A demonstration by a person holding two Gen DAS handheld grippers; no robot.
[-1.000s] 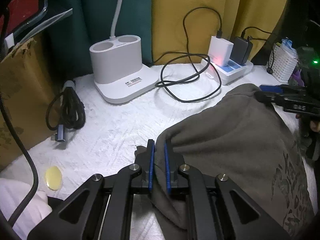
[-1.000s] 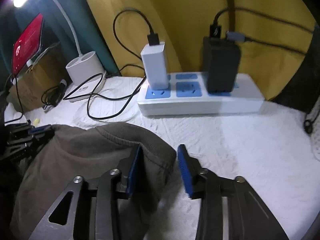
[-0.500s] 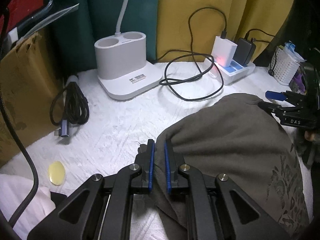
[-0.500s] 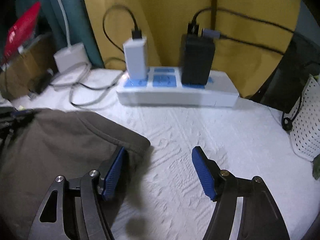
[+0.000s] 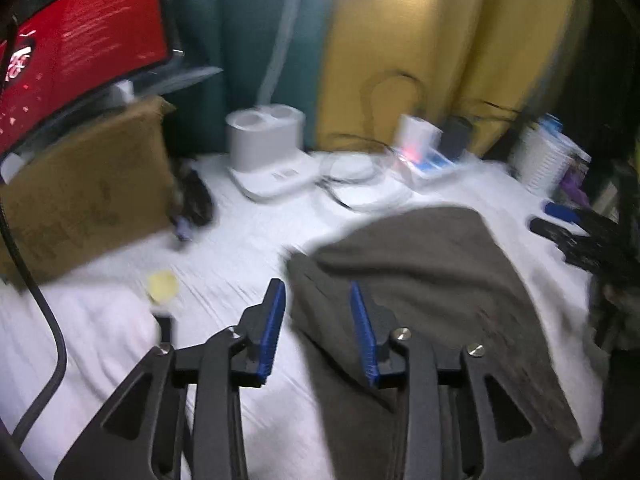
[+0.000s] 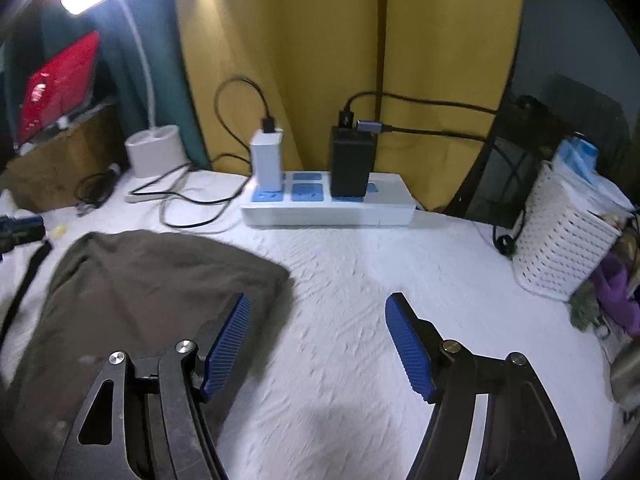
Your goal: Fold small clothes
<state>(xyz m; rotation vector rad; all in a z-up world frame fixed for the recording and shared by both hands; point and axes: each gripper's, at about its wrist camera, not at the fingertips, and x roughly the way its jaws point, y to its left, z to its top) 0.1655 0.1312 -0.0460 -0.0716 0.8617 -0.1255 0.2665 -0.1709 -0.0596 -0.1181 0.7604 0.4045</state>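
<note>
A folded grey-brown garment (image 5: 420,280) lies flat on the white textured cloth (image 5: 248,240); it also shows in the right wrist view (image 6: 144,280). My left gripper (image 5: 318,332) is open, raised over the garment's left edge, holding nothing. My right gripper (image 6: 318,344) is wide open and empty, beside the garment's right corner, its left finger (image 6: 224,344) over the fabric. The right gripper also shows at the right edge of the left wrist view (image 5: 560,220).
A white power strip (image 6: 328,204) with chargers and black cables (image 6: 188,208) stands at the back. A white lamp base (image 5: 268,152), a cardboard box (image 5: 80,196), a red screen (image 5: 80,48) and a white basket (image 6: 568,232) ring the cloth. Yellow curtains hang behind.
My left gripper has opened, let go of the garment's edge and pulled up and back. My right gripper has opened wider and backed off. The garment now lies flat.
</note>
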